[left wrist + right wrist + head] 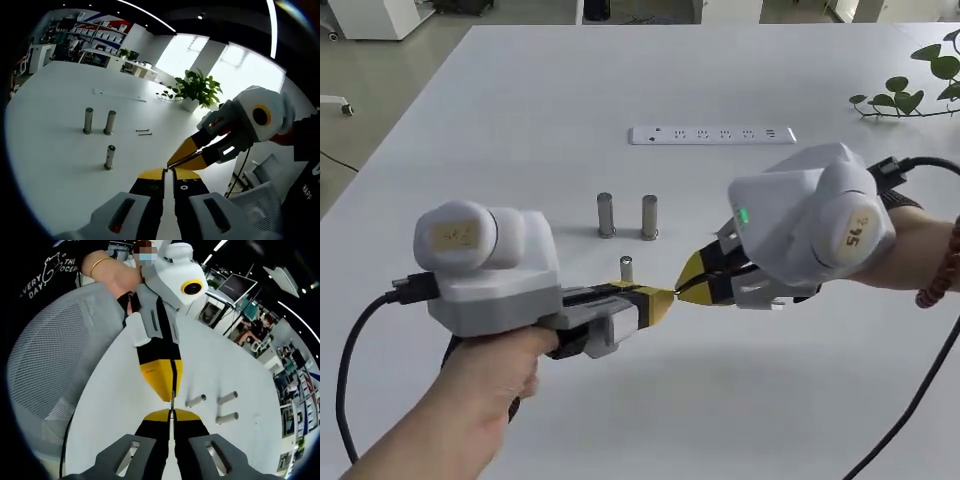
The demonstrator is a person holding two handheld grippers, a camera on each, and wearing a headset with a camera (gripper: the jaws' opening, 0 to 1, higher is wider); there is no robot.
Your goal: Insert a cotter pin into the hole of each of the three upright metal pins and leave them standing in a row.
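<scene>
Three upright metal pins stand on the white table: two side by side (606,215) (649,217) and a shorter-looking one (626,268) in front. My left gripper (663,300) and right gripper (681,291) meet tip to tip just right of the front pin. A thin cotter pin (172,401) bridges the two sets of tips, and both grippers look shut on it. In the left gripper view, two more cotter pins (143,132) lie on the table beyond the metal pins (109,156). The metal pins (196,400) also appear in the right gripper view.
A white power strip (712,134) lies behind the pins. A potted plant (910,92) sits at the table's far right. A grey mesh chair (50,365) stands behind the person. Cables trail from both grippers.
</scene>
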